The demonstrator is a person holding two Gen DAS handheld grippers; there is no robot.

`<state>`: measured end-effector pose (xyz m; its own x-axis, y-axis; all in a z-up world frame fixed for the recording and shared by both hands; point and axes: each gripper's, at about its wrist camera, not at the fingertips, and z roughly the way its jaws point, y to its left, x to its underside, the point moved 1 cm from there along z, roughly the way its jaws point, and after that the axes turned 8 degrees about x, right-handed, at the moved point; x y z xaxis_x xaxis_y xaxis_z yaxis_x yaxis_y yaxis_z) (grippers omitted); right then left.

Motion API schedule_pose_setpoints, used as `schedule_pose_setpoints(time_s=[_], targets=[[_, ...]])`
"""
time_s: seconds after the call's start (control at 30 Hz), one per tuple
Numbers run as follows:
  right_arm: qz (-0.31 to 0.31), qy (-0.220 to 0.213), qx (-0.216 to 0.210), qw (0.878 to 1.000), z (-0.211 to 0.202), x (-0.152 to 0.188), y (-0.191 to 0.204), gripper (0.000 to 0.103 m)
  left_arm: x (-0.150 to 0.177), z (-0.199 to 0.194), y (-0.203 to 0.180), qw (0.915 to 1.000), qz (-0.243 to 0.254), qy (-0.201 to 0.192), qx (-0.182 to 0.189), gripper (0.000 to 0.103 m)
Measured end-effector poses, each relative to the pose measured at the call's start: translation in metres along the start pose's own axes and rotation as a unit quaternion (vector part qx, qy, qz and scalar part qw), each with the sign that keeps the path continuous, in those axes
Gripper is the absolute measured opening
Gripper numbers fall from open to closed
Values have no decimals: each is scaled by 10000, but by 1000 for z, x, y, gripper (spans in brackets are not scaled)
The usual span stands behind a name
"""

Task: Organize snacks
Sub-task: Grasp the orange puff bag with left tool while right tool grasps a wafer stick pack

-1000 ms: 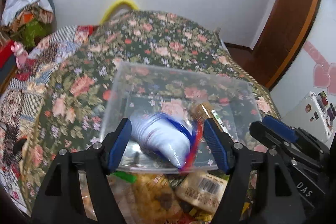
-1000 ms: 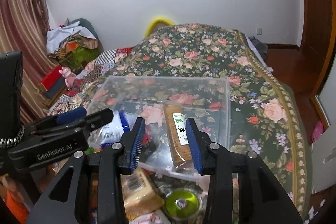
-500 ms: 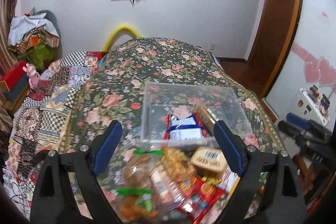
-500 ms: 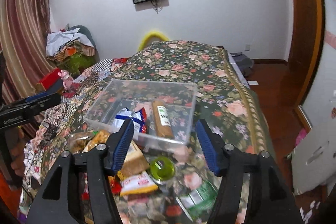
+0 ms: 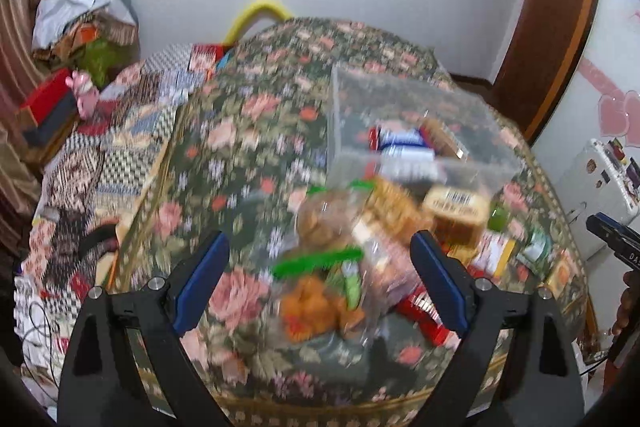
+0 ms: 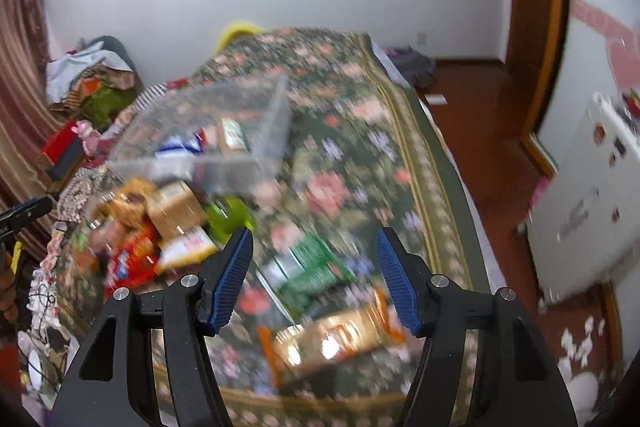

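Note:
A clear plastic bin point(image 5: 400, 95) sits on the floral table and holds a blue-and-white packet point(image 5: 404, 147) and a brown biscuit pack point(image 5: 440, 139); the bin also shows in the right wrist view point(image 6: 276, 115). Loose snacks lie in front of it: clear bags with green clips point(image 5: 320, 267), a tan box point(image 5: 456, 215), a green packet point(image 6: 316, 271) and an orange-edged packet point(image 6: 336, 339). My left gripper point(image 5: 320, 279) is open and empty above the clear bags. My right gripper point(image 6: 316, 279) is open and empty above the green packet.
The floral tablecloth point(image 5: 248, 163) covers the table, whose front edge point(image 6: 280, 399) is near. A checkered bed point(image 5: 132, 131) lies to the left, a white fridge point(image 6: 580, 211) and a wooden door frame point(image 5: 552, 27) to the right. Both views are motion-blurred.
The left gripper let go of the blue-and-white packet into the bin. Both grippers opened and pulled back toward the front of the table, the left swinging leftward, the right swinging rightward.

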<state>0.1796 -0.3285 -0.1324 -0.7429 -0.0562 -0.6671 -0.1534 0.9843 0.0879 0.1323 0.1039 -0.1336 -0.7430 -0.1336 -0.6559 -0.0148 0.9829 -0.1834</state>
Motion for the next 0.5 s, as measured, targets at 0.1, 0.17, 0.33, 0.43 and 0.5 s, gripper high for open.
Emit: schedule_pose_setpoints(time_s=[0.1, 0.17, 0.33, 0.43, 0.5], targets=[[160, 292, 80, 9994, 9, 18, -13, 60, 16, 11, 6, 9998, -80, 192, -67, 93], [252, 472, 96, 9985, 15, 28, -18, 60, 26, 19, 11, 9993, -157, 324, -100, 93], [410, 903, -16, 9951, 31, 49, -19, 60, 40, 35, 16, 9984, -233, 507, -81, 93], [343, 955, -35, 9948, 36, 51, -13, 61, 44, 45, 15, 9981, -211, 581, -38, 93], [290, 989, -84, 9946, 40, 48, -8, 61, 45, 52, 16, 9976, -249, 653, -12, 93]])
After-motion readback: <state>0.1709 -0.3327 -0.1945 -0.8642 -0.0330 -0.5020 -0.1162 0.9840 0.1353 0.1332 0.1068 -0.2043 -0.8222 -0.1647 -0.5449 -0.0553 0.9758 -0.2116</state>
